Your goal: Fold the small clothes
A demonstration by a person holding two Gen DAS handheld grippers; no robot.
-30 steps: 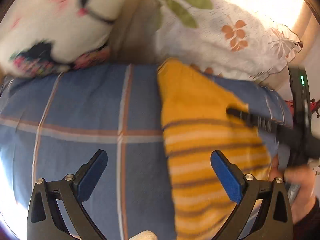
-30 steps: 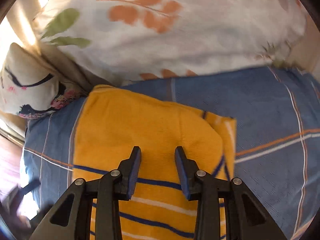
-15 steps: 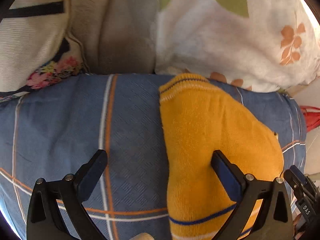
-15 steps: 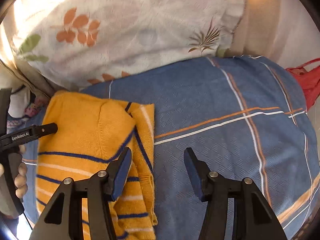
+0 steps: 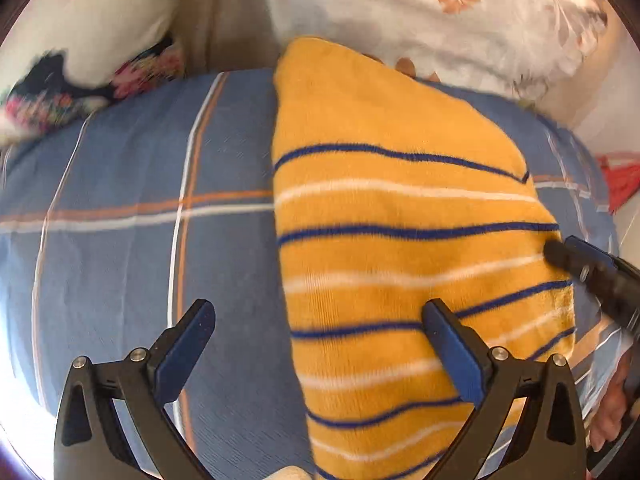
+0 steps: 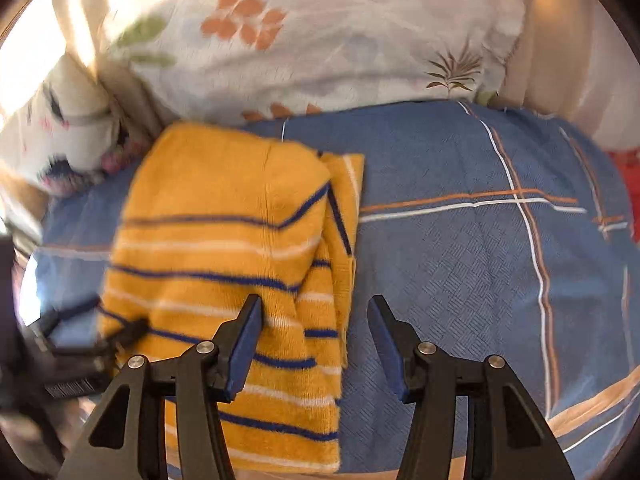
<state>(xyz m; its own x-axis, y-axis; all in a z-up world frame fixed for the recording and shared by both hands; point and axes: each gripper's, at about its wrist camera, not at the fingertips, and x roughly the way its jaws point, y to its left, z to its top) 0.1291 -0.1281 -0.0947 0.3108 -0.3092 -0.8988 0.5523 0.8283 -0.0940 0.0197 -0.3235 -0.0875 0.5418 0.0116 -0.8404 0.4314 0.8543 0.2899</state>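
A yellow knitted garment [image 5: 400,248] with blue and white stripes lies folded on the blue checked bedcover [image 5: 132,248]. It also shows in the right wrist view [image 6: 224,248]. My left gripper [image 5: 318,344] is open and empty, straddling the garment's left edge near its lower part. My right gripper [image 6: 314,342] is open and empty, straddling the garment's right edge. The right gripper's tip [image 5: 560,254] shows in the left wrist view at the garment's right side. The left gripper's tip [image 6: 132,330] shows blurred in the right wrist view at the garment's lower left.
A white floral pillow [image 6: 320,40] lies behind the garment. A cream cushion with black and pink print [image 5: 88,40] sits at the back left. A red thing [image 5: 620,180] lies off the bed's right side. The bedcover [image 6: 480,272] stretches right of the garment.
Both grippers have pulled back from the garment, so more of its stripes show. The right gripper has swung back left towards the garment's right edge. Both stay open.
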